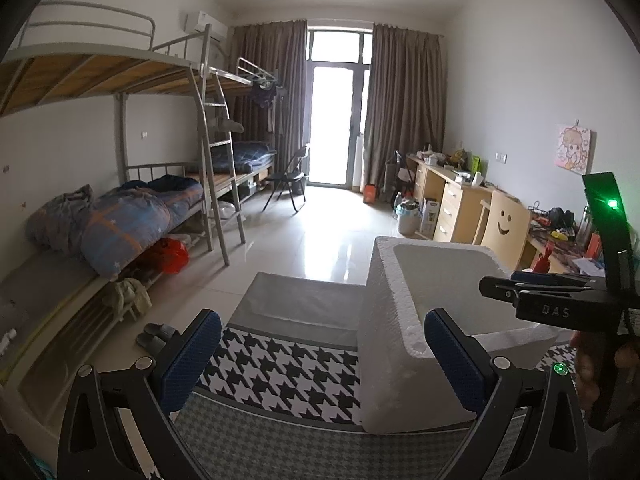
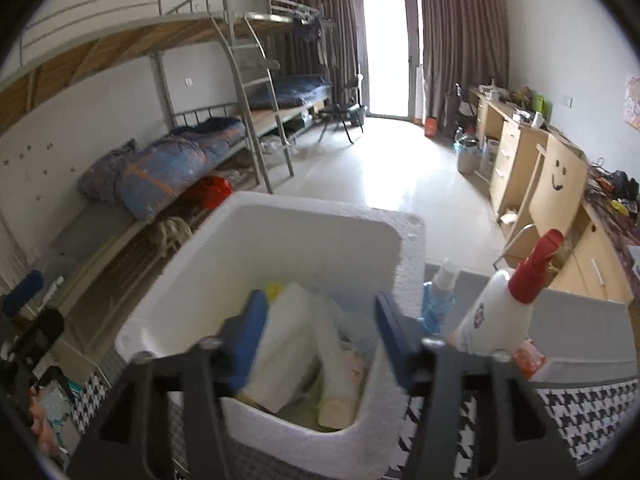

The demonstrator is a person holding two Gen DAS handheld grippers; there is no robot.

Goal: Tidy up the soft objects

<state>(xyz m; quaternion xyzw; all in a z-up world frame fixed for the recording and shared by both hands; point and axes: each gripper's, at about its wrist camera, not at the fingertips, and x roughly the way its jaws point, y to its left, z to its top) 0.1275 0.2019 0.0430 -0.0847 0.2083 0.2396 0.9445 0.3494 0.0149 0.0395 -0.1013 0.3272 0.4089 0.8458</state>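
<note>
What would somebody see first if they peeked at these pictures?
Probably the big white foam box right in front, with soft packs piled inside and the right gripper open over it. Beside it on the right stands a white bottle with a red cap, and farther right a wooden chair wears a smiley face.

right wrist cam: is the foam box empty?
No: the white foam box already holds several things, among them a white packet lying between the open jaws of the right gripper.
</note>
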